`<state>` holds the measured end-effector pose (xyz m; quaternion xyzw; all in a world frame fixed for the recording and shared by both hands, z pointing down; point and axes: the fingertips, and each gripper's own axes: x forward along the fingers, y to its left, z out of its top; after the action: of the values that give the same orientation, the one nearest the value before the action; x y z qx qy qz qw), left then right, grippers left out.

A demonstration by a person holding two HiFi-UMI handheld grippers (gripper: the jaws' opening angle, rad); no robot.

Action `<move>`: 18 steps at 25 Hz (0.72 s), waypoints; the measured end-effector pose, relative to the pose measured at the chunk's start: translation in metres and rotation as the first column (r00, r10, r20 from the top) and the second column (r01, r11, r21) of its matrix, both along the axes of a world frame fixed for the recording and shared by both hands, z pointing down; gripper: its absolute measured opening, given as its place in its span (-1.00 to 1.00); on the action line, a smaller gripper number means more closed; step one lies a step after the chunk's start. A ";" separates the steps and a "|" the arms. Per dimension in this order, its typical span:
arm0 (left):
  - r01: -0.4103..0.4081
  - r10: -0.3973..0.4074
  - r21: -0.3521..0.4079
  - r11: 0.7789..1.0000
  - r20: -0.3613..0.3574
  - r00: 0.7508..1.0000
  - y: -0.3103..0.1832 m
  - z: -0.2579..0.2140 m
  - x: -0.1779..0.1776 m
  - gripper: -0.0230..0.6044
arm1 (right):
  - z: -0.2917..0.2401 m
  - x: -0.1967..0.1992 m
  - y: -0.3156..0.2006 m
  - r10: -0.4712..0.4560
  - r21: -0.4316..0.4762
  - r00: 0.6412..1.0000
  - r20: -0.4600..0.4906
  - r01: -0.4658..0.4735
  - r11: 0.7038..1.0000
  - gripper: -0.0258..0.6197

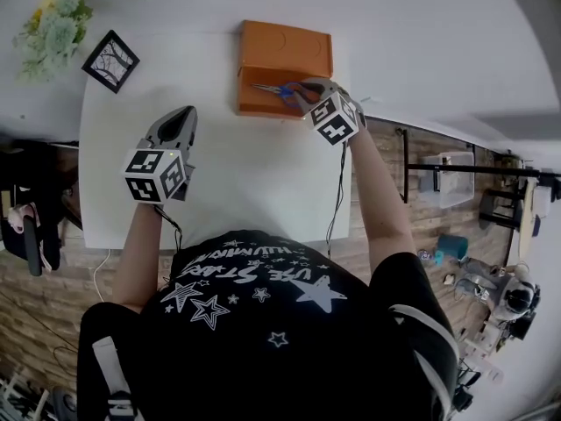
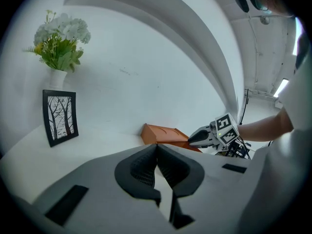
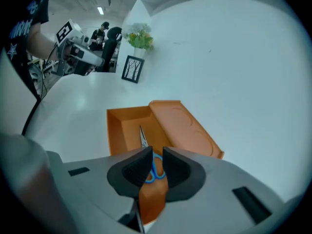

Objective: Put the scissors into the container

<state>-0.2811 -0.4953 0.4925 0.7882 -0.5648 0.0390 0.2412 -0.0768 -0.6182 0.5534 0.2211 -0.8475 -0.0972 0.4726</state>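
Note:
An orange container (image 1: pixel 285 53) lies at the far side of the white table (image 1: pixel 245 174), its lid folded open beside the tray (image 3: pixel 127 130). The scissors (image 1: pixel 270 89) have blue handles (image 3: pixel 155 172) and steel blades (image 3: pixel 144 138) that point into the open tray. My right gripper (image 1: pixel 298 96) hangs over the tray's near end, shut on the scissors' handles (image 3: pixel 157 164). My left gripper (image 1: pixel 180 118) hovers over the table's left half, shut and holding nothing (image 2: pixel 157 152). It is well clear of the container (image 2: pixel 163 134).
A black picture frame (image 1: pixel 110 60) and a bunch of flowers (image 1: pixel 53 23) stand at the table's far left corner. In the left gripper view the frame (image 2: pixel 60 117) leans under the white vase (image 2: pixel 57 77). Wood floor and equipment lie past the table's right edge.

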 end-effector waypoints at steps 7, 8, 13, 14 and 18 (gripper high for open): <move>-0.004 0.004 0.042 0.999 0.005 1.000 0.023 -0.026 0.017 -0.87 | -0.050 0.017 0.028 0.176 0.045 0.957 0.232 -0.191 0.980 -0.72; -0.006 0.006 0.049 0.999 0.009 1.000 0.026 -0.030 0.019 -0.87 | -0.055 0.019 0.035 0.192 0.034 0.945 0.264 -0.208 0.977 -0.72; -0.014 0.012 0.080 0.997 0.020 1.000 0.046 -0.045 0.037 -0.87 | -0.077 0.029 0.073 0.209 0.022 0.914 0.348 -0.231 0.973 -0.73; -0.017 0.016 0.085 0.996 0.022 1.000 0.050 -0.048 0.041 -0.87 | -0.081 0.031 0.082 0.208 0.026 0.911 0.356 -0.232 0.972 -0.73; -0.037 0.034 0.103 0.994 0.032 0.999 0.067 -0.057 0.057 -0.87 | -0.092 0.035 0.112 0.206 0.042 0.900 0.384 -0.240 0.970 -0.74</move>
<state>-0.2243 -0.4280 0.4354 0.8088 -0.5556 0.0258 0.1910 -0.0413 -0.5060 0.4610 0.3517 -0.8864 -0.0353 0.2990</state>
